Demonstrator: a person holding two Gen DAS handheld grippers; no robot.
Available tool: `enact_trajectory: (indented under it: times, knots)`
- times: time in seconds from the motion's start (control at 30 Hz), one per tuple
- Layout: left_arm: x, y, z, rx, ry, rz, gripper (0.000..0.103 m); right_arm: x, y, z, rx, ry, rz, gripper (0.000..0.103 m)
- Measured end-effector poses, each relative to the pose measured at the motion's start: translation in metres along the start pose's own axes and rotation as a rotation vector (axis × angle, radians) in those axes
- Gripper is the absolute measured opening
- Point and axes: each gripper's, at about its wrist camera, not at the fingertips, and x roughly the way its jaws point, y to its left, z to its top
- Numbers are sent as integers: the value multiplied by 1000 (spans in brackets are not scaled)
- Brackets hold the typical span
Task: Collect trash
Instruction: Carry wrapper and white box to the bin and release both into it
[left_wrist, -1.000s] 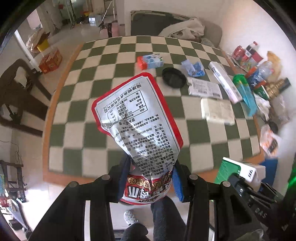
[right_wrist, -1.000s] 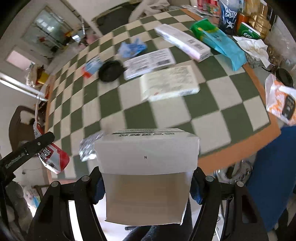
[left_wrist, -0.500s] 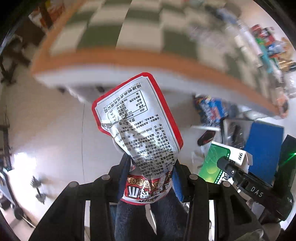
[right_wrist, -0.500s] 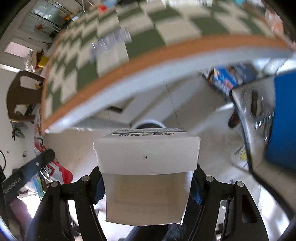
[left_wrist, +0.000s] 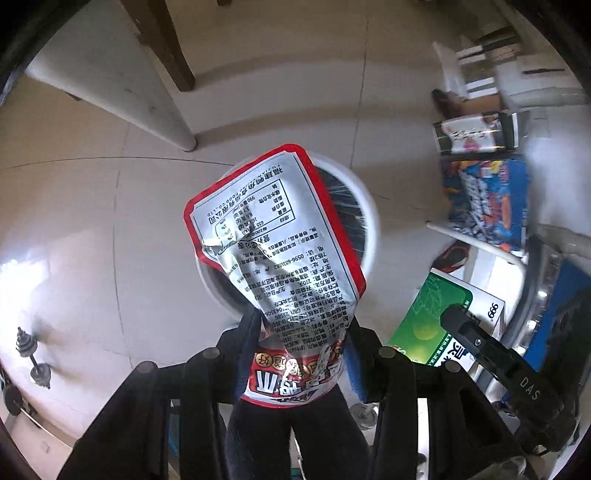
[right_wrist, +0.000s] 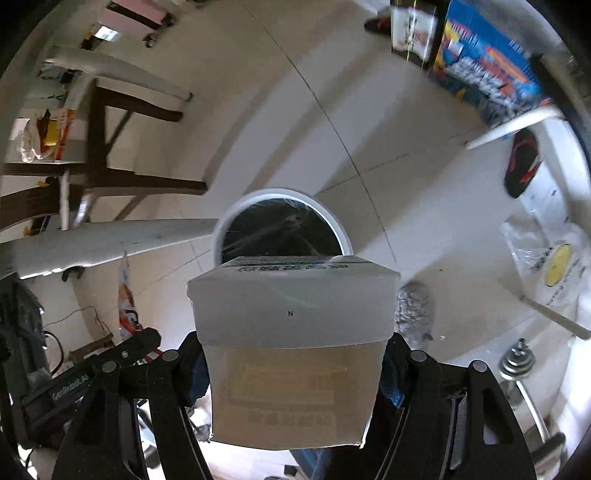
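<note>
In the left wrist view, a crumpled red-edged foil snack bag (left_wrist: 273, 251) is clamped at its lower end between the fingers (left_wrist: 245, 347) of the left gripper (left_wrist: 299, 354), which are closed on it. The bag stands up from the fingers and leans toward the upper left, its printed silver back turned to the camera. Directly behind it a round white trash bin (left_wrist: 364, 206) lined with a black bag is seen on the tiled floor (left_wrist: 92, 221), its rim partly covered by the bag. At the lower right the green-and-white box (left_wrist: 424, 317) is seen, carried by the other gripper.

In the right wrist view, that box (right_wrist: 291, 343), white on its near face, is gripped by its two sides between the fingers (right_wrist: 391, 373) of the right gripper (right_wrist: 293, 373). It fills the span between them and juts forward beyond the tips. The bin's dark mouth (right_wrist: 280, 229) lies just past the box's far edge. The snack bag (right_wrist: 125, 302) is seen edge-on at the left.
</note>
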Motion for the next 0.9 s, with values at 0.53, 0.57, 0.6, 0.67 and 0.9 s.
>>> enact_trajectory:
  times: [0.53,0.57,0.6,0.67,0.9]
  knots:
    - [3,51,-17,-40,-137,149,101,88,-17,11,-17,47,4,103]
    - [-3,50,-23,-24,-159,194,101,85,-15,9,-36,44,-26,103]
    - [-8,48,-29,-5,-175,238,101,81,-9,6,-60,37,-63,103]
    - [-15,46,-39,23,-192,301,101,74,-2,0,-120,17,-143,103]
    - [-39,43,-69,28,-180,318,101,50,20,-21,-201,-18,-281,103]
